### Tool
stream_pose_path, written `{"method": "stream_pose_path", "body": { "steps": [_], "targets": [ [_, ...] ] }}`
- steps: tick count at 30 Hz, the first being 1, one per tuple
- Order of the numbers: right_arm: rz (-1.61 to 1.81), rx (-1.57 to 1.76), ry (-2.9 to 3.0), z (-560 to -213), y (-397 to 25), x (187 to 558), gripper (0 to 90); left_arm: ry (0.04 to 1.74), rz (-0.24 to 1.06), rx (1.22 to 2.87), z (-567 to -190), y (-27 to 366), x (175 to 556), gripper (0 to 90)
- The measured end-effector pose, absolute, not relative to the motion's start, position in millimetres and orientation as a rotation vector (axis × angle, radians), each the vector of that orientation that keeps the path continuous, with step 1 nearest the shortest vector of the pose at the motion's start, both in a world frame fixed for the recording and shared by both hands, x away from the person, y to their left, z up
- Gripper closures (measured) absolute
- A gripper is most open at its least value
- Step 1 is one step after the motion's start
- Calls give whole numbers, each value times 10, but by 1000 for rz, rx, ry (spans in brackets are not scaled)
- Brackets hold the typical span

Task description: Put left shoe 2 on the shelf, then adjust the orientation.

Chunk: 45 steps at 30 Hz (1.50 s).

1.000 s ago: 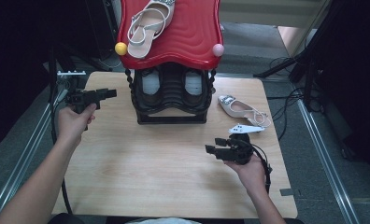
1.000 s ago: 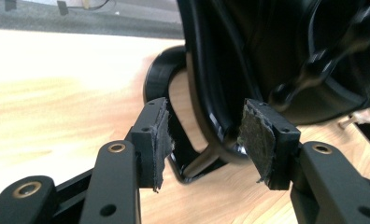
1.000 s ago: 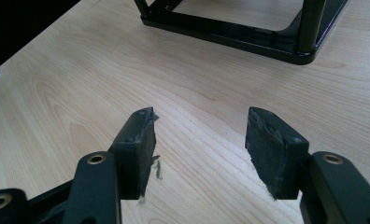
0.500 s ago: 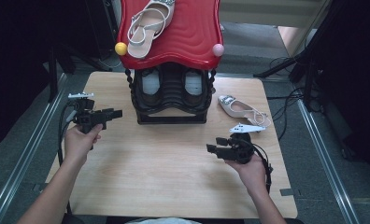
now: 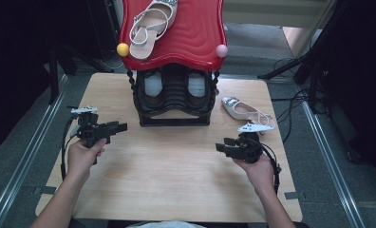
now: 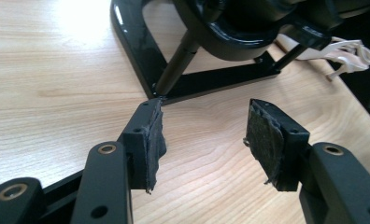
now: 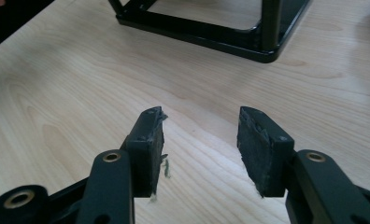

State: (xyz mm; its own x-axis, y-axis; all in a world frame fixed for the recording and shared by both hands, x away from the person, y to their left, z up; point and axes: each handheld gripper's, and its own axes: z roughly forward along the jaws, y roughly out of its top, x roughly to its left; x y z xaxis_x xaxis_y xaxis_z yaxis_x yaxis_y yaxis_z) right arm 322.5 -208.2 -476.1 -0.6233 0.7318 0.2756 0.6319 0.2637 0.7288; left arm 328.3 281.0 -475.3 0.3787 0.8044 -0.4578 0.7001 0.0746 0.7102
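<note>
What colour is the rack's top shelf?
Red, with a wavy ribbed surface. The shelf shows best in the high view.

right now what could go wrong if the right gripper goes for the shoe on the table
1. The shoe lies near the table's right edge, so a nudge might push it off.
2. Its thin straps may slip from the open right gripper.
3. The red-topped rack stands close beside the shoe, and it already carries another shoe; bumping the rack could shake that one loose.

Lab: test table point(image 5: 176, 190), trailing cables point(image 5: 290, 102), dark surroundings.
</note>
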Motion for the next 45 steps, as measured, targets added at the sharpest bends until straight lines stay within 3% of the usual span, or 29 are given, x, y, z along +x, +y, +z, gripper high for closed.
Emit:
{"method": "stream_pose_path", "body": {
  "steps": [7,15,38,45],
  "targets": [
    [1275,1339,2387,-4782,-2182,3297,636,1355,140,1652,-4741,2850,3272,453],
    [1293,1396,2362,-4761,-2332,3420,894,1358,150,1673,-4758,2838,3263,451],
    [1204,1499,2104,-4264,-3071,4197,900,1336,129,1698,-4800,2738,3235,446],
    [1174,1597,2079,-4473,-3237,4395,900,1326,133,1692,-4797,2737,3234,445]
  ]
}}
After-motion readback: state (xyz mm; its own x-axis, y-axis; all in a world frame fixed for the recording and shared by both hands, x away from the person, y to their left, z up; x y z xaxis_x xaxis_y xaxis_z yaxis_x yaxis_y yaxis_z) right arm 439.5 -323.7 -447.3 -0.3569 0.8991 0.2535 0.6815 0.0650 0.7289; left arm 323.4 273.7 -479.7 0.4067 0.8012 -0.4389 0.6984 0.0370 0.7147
